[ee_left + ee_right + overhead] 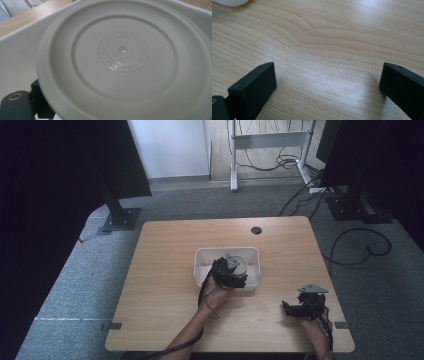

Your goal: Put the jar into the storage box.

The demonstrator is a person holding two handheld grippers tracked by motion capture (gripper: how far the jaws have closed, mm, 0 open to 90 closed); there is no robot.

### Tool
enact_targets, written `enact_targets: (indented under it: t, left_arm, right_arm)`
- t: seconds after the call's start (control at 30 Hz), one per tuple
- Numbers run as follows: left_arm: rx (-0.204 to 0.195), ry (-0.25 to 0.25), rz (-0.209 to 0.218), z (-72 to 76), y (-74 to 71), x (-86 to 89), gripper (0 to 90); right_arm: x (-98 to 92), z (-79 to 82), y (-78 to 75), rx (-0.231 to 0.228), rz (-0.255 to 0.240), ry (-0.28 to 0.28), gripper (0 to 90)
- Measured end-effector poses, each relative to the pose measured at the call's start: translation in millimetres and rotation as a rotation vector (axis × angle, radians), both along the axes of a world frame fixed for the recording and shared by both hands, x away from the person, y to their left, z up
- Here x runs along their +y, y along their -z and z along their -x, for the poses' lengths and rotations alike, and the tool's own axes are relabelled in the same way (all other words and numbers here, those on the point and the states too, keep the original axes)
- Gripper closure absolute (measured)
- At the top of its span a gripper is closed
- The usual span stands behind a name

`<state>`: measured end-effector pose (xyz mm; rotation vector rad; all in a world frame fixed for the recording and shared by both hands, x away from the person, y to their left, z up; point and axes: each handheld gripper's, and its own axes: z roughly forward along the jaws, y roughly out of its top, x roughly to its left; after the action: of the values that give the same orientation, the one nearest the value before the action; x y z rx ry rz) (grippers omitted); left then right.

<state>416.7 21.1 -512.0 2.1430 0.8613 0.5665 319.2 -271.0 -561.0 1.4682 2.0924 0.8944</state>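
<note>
Closest to the left gripper view's lens sits a pale grey round plastic lid (pixel 122 60) with raised concentric rings and embossed lettering circling its centre; one black jaw edge shows beneath its rim at 7 o'clock. In the high view the lid (pixel 243 261) lies inside a white rectangular plastic tub (pixel 201 261) at the centre of the light wooden desk (pixel 165 270), with the left hand-held gripper (pixel 231 270) reaching into the tub from 6 o'clock and lying over the lid's near edge. Whether its jaws have closed on the rim cannot be told, since the second jaw is hidden.

The work looks to be at its start: the lid is in the tub, apparently neither lifted nor carried anywhere, so securing the hold and moving it remain.

At 4 o'clock on the desk, well apart from the tub, the right hand-held gripper (pixel 292 309) rests low over bare wood. In the right gripper view its two jaws stand wide apart (pixel 327 82) with nothing between them.
</note>
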Motion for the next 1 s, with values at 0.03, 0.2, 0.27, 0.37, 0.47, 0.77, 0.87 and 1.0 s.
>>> enact_targets:
  t: [0.03,0.2,0.27,0.37,0.47,0.77,0.87,1.0]
  left_arm:
    - [0.003,-0.004,-0.002,-0.3,1.6,-0.5,10.5]
    - [0.016,-0.015,-0.020,-1.9,7.5,-2.7,10.5]
    - [0.024,-0.020,-0.022,-2.5,8.8,-3.9,10.5]
    - [0.042,-0.027,-0.027,-4.3,12.1,-4.6,10.4]
    - [0.063,-0.041,0.008,-6.5,13.0,-1.9,10.4]
    - [0.116,-0.042,0.034,-11.8,12.6,2.4,10.1]
    - [0.119,-0.039,0.035,-12.0,12.5,2.5,9.6]
    - [0.128,-0.038,0.045,-11.4,12.1,2.1,5.2]
  right_arm:
    - [0.0,0.0,0.0,0.000,0.000,0.000,0.6]
    - [0.0,0.0,0.0,0.000,0.000,0.000,0.6]
    - [0.0,0.0,0.0,0.000,0.000,0.000,0.6]
    - [0.1,0.1,0.0,0.000,-0.001,-0.001,0.6]
    - [0.1,0.0,0.0,0.000,0.000,-0.002,0.6]
    - [0.1,0.0,0.0,0.000,0.000,-0.002,0.6]
    - [0.1,0.1,0.0,0.000,0.000,-0.002,0.6]
    - [0.1,0.1,0.0,0.000,0.000,-0.002,0.6]
